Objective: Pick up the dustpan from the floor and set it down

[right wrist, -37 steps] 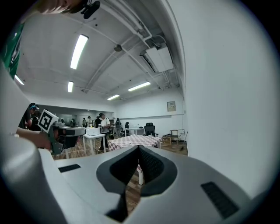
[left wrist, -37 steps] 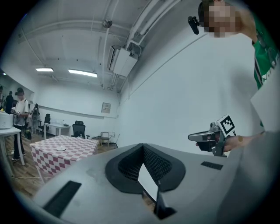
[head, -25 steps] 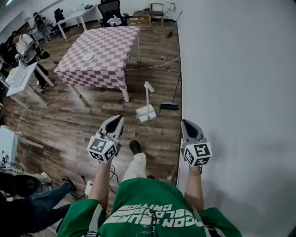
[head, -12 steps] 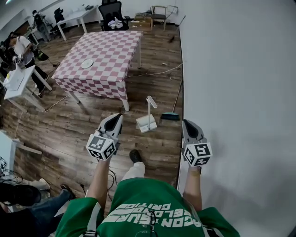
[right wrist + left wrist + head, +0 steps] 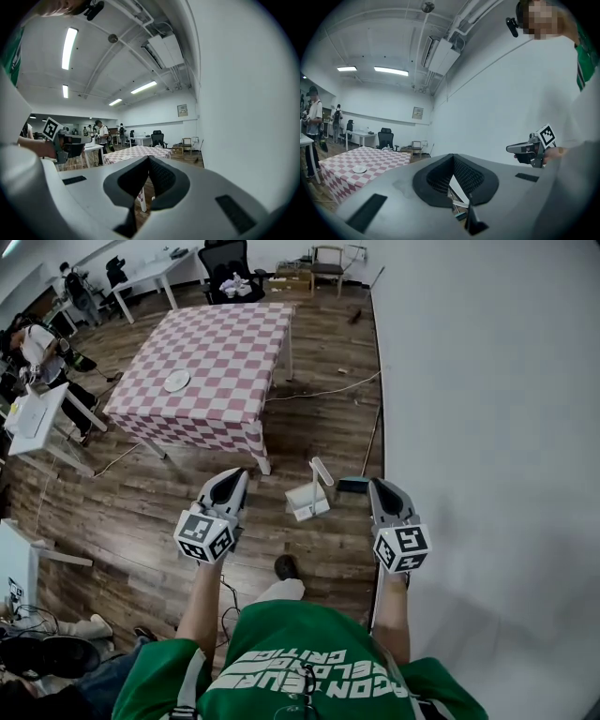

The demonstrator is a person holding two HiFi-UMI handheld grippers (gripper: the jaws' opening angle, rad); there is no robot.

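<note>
A white wall [image 5: 487, 427] bounds the wooden floor [image 5: 141, 493] on the right. The checkered table [image 5: 225, 343] carries a plate [image 5: 176, 381]. The white dustpan [image 5: 307, 501] stands on the floor, handle up, between a table leg and the broom [image 5: 354, 485], ahead of both grippers. Left gripper [image 5: 238, 474] and right gripper [image 5: 379, 486]: jaws together, nothing held. The print on the green shirt [image 5: 300, 652] is upside down and cannot be read.

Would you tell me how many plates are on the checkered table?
1: a white plate toward the left edge of the checkered table in the head view; nothing hides the tabletop.
</note>
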